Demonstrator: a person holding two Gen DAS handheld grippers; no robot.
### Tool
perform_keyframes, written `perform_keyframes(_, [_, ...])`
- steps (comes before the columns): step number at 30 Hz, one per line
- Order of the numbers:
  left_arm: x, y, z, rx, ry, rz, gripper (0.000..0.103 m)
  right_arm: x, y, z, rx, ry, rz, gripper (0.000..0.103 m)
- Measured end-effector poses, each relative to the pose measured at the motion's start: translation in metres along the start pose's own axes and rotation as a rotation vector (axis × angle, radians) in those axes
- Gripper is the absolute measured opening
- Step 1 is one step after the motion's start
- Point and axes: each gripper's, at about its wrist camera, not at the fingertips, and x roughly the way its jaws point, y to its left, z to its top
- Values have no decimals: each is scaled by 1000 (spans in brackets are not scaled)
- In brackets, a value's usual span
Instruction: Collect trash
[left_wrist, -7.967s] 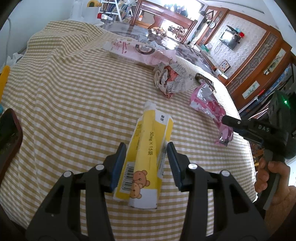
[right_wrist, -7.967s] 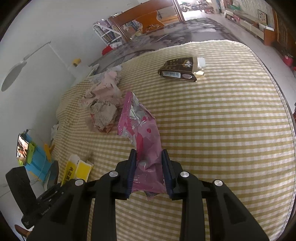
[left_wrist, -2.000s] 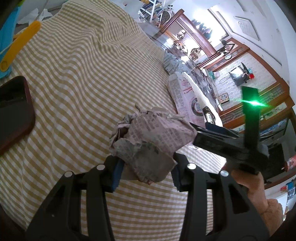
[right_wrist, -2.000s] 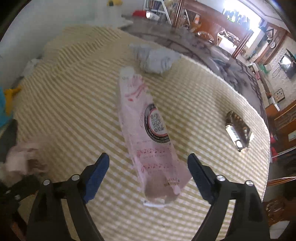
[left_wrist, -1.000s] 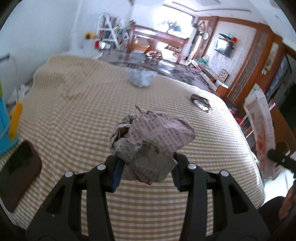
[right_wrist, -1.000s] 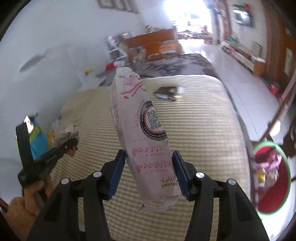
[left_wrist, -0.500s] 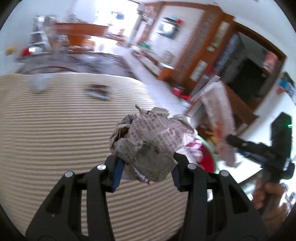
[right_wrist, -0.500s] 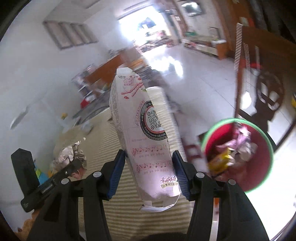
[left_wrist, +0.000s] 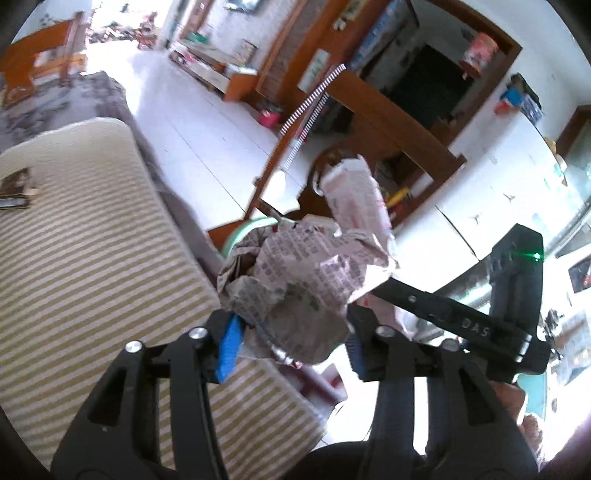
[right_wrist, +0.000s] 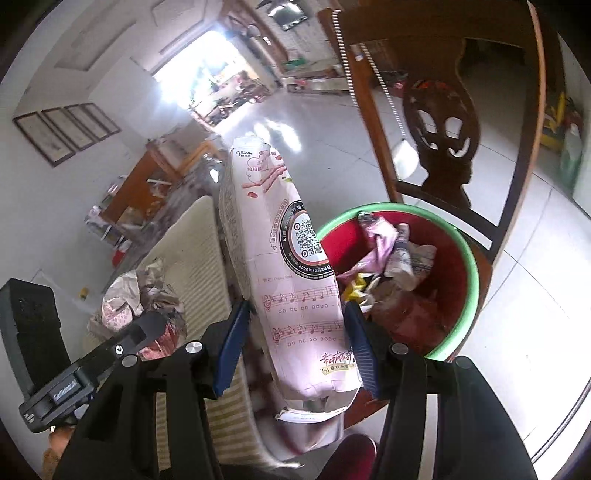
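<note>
Your left gripper (left_wrist: 291, 341) has its blue-padded fingers (left_wrist: 229, 345) around the crumpled newspaper ball (left_wrist: 299, 284), and they are opening at this moment. The left pad stands a little clear of the paper; whether the right pad touches it you cannot tell, since the wad hides that side. The ball sits high between the fingers and bulges out past their tips.

Your right gripper (right_wrist: 299, 343) has the long pink snack wrapper (right_wrist: 291, 280) standing upright between its fingers (right_wrist: 232, 343), and they too are opening. A narrow gap shows between the left pad and the wrapper, while the right pad lies against the wrapper's edge. The wrapper's torn lower end hangs below the pads and its top rises well above them.

Just beyond the wrapper, to its right in the right wrist view, sits the red bin with a green rim (right_wrist: 469, 266), with crumpled wrappers and paper (right_wrist: 391, 251) inside. In the left wrist view, a sliver of that green rim peeks out behind the newspaper ball.

The striped surface (left_wrist: 92, 251) lies to the left of both grippers, and a dark packet (left_wrist: 14, 188) rests on it at the far left edge of the left wrist view. A carved wooden chair (right_wrist: 439, 122) stands behind the bin on the pale tiled floor (right_wrist: 535, 229).
</note>
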Motion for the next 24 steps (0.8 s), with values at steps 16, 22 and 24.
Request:
perform_keyframes(16, [-118,198,-56,-207,-108,285,82,57,124,29,-352,22,-40,87])
perform_keyframes(22, [-171,262,-98,-220,-153,465,82,140,247,18,-654,153,4,90])
perform_keyframes(24, [-181,282,-104,-302,-175,457,82,176,280,9,-740,215,7,90])
